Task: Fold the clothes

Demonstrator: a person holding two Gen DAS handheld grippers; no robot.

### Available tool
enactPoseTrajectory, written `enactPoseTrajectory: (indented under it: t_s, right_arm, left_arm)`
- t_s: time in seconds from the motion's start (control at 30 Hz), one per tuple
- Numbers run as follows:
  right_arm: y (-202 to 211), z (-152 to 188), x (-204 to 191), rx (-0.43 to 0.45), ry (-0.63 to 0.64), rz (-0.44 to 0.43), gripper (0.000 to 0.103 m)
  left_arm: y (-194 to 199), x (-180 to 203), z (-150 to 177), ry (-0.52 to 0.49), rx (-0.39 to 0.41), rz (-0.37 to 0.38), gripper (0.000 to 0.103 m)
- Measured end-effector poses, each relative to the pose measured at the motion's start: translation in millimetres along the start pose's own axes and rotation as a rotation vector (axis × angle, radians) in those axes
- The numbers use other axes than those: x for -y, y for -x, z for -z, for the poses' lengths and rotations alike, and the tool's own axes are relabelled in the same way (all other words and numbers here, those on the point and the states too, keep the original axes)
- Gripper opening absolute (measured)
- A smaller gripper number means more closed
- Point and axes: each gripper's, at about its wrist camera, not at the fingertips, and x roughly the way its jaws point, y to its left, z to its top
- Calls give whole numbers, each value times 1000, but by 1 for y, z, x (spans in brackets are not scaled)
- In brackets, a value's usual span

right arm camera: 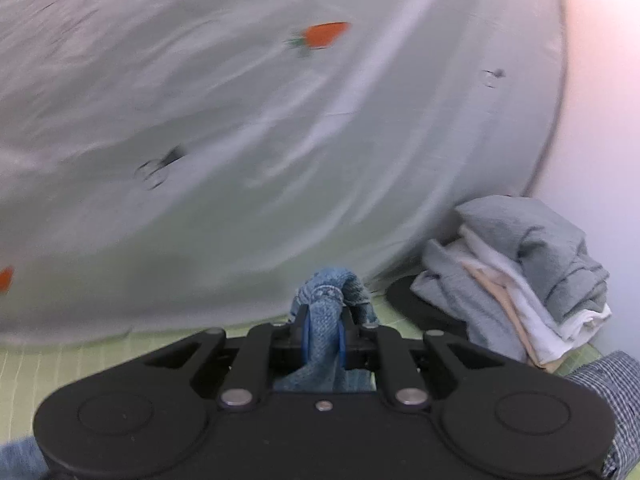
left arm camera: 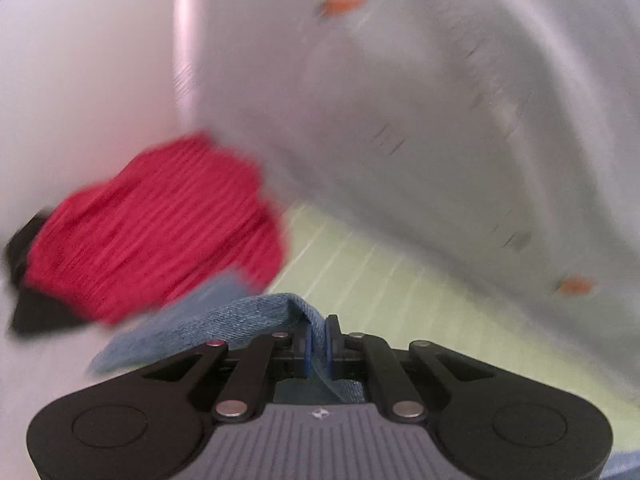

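A blue denim garment [left arm camera: 224,324] is pinched in my left gripper [left arm camera: 318,344], whose jaws are shut on a thin fold of it; the cloth trails off to the left over the linkage. In the right wrist view my right gripper [right arm camera: 323,336] is shut on a thicker bunched roll of the same denim garment [right arm camera: 328,292], which bulges out past the fingertips. Both grippers are lifted above a pale green striped surface [left arm camera: 380,280]. The picture is blurred by motion.
A red knitted garment [left arm camera: 160,228] with something black under it lies at left. A white sheet with small orange carrot prints [right arm camera: 240,120] rises behind. A pile of grey and white folded clothes [right arm camera: 520,276] sits at right, a patterned sleeve [right arm camera: 612,384] near it.
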Motion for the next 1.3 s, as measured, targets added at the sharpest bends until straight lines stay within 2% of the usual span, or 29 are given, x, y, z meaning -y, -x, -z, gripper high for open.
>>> enactPoseTrajectory:
  t_s: [0.07,0.1,0.13,0.2,0.23,0.27,0.3,0.37,0.5,0.73,0.93,1.3]
  right_arm:
    - [-7,-5,9,9,-28,22,14]
    - [-13,-5,13,-5,-36,27,15]
    - [-20,-3,13,-28,-19,36,21]
    - [-27,3,11,-61,24,50,34]
    - [-27,9,9,-68,47,53,47]
    - [-22,16,8,-71,61,35,56]
    - [-17,24,7,-82,78,12,60]
    - [-9,41,1,-109,117,-26,76]
    - [9,85,-20,-193,219,-81,81]
    - [34,129,-37,-302,215,-131,82]
    - [42,147,-45,-352,234,-139,85]
    - [29,157,-52,-408,245,-149,88]
  left_arm:
    - [-8,21,-10,-58,57,31,12]
    - [-16,31,-14,-76,44,16,14]
    - [-24,38,-15,-79,22,7,15]
    - [-35,46,-8,-82,-32,14,36]
    - [-39,49,-3,-91,-61,21,43]
    - [-40,52,5,-114,-86,23,55]
    - [-39,56,14,-147,-105,14,66]
    - [-34,60,36,-225,-134,-4,73]
    - [-27,66,74,-309,-208,7,76]
    - [-30,66,100,-333,-279,38,77]
    - [-42,83,105,-399,-295,48,78]
    - [-70,103,121,-446,-338,42,80]
